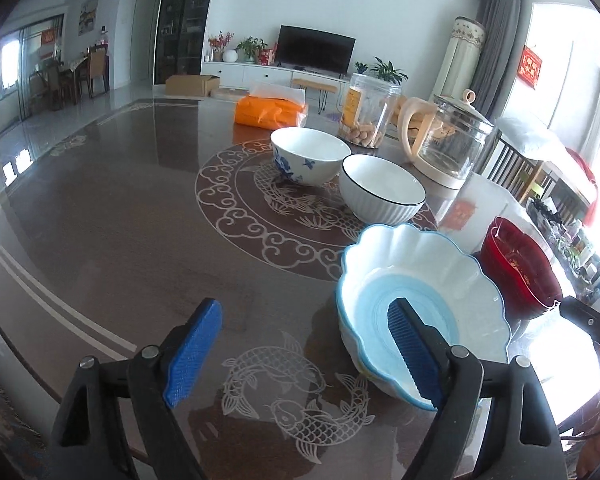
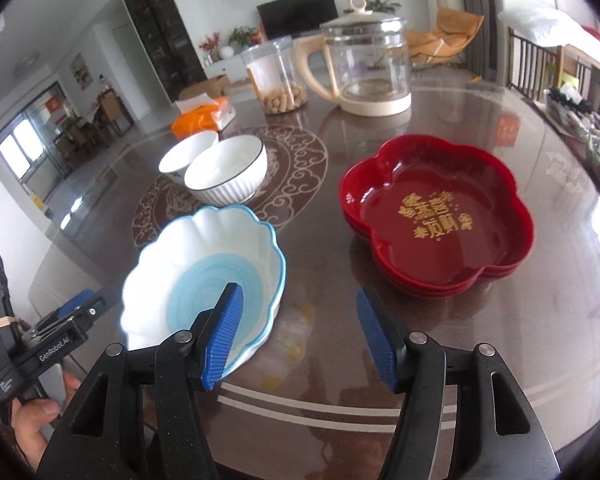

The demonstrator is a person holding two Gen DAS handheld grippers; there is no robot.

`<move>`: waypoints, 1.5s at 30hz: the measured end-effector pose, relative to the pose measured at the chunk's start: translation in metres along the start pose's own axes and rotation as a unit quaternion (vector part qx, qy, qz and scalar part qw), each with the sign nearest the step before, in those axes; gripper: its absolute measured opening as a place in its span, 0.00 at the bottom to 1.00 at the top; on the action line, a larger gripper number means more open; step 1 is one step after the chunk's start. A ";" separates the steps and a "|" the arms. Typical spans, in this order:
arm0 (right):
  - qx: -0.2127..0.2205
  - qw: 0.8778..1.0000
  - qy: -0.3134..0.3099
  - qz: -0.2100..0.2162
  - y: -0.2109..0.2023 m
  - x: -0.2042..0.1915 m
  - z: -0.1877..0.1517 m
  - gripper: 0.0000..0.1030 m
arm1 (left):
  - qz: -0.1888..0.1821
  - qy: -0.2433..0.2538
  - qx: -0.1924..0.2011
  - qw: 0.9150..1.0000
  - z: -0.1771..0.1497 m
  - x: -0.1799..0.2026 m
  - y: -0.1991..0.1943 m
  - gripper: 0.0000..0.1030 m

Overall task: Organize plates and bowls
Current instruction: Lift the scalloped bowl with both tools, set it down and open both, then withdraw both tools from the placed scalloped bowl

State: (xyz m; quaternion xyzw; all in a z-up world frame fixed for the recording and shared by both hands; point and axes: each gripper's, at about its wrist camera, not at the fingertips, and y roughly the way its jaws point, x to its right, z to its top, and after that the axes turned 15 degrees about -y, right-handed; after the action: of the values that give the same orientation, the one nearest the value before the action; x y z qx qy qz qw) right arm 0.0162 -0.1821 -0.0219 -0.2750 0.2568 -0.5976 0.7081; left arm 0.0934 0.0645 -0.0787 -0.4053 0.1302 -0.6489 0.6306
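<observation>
Blue-padded fingers of the left tool (image 1: 304,356) fill the bottom of the left wrist view, spread wide with only bare table (image 1: 120,240) between them; nothing is gripped. Its right finger overlaps the scalloped white and blue bowl (image 1: 424,300) in the picture, though whether it touches the rim I cannot tell. From the right wrist view the right tool (image 2: 300,340) also stands open and empty, hovering over the near edge of the table, with its left finger in front of that same bowl.

Taking the scalloped bowl as the landmark (it looks like a stack of two, judging by the doubled rim at its base): the stack of red flower-shaped plates (image 2: 440,220) with gold lettering sits to its right, apart from it. Just behind it stands a ribbed white bowl (image 1: 382,192) with a dark rim, and touching or nearly touching that, farther back and to the left, a white bowl with blue flowers (image 1: 308,156). Well behind the landmark are an orange tissue pack (image 1: 270,110), a clear jar (image 1: 366,110) holding pale snacks, and a glass kettle (image 1: 446,138) with a cream handle and base.

A person's hand (image 2: 32,420) holds the handle of the left tool, left of the bowl in the right wrist view
</observation>
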 end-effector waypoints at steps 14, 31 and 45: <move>0.061 0.996 -0.051 -0.036 -0.043 -0.041 -0.033 0.65 | -0.026 0.028 -0.055 0.998 -0.021 0.026 -0.027 0.86; 0.059 0.995 -0.065 -0.039 -0.050 -0.059 -0.044 0.65 | -0.065 0.002 -0.075 0.995 -0.027 0.022 -0.036 0.86; 0.065 0.994 -0.076 -0.035 -0.049 -0.069 -0.045 0.65 | -0.066 -0.040 -0.089 0.993 -0.023 0.004 -0.035 0.86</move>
State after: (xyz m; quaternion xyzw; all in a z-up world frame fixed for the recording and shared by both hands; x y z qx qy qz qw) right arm -0.0600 -0.1239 -0.0180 -0.2820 0.1533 -0.6149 0.7204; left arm 0.0529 0.0590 -0.0687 -0.4934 0.1349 -0.6580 0.5527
